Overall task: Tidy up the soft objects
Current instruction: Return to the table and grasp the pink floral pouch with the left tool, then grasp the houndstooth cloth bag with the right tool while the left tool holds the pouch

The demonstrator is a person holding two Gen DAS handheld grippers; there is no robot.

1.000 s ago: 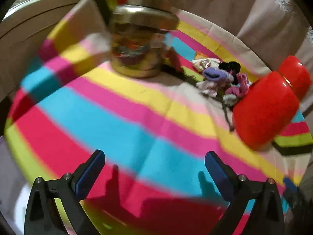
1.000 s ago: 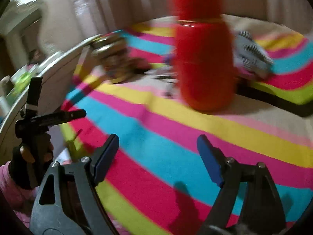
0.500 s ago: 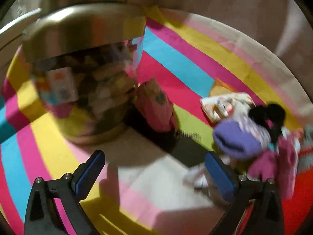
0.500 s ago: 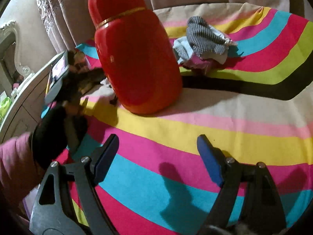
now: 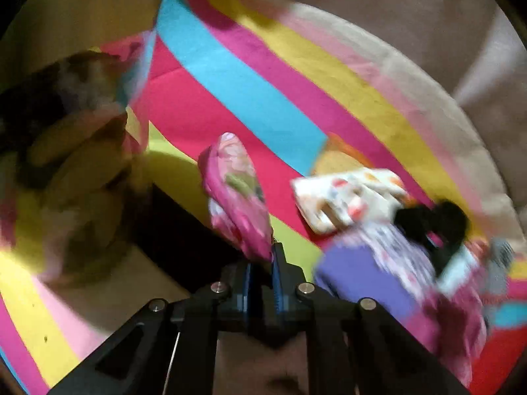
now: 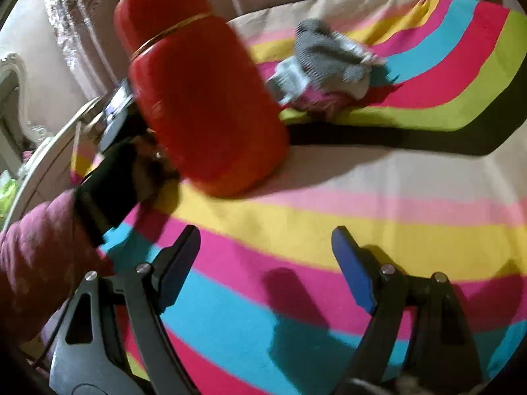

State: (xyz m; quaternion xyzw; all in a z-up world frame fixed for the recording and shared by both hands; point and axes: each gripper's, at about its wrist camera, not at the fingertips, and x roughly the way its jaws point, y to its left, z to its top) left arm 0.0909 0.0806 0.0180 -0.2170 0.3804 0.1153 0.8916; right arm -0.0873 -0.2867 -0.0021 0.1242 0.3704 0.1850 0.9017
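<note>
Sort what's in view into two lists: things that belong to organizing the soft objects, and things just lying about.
Job:
- pink sock, pinched by left gripper
- sock pile
- grey sock bundle
- right gripper, open

Lying about:
- red flask
- glass jar
- striped blanket

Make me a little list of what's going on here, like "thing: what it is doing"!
left gripper: shut on the pink sock, pinching its near end
pink sock: sticks up from the fingers, above the striped blanket
sock pile: to the right of the pink sock, with a purple one, a white patterned one and something black
jar: at the left, blurred
right gripper: open, holding nothing, above the blanket
red bottle: standing on the blanket, ahead of the right gripper
grey sock: lying beyond the bottle
</note>
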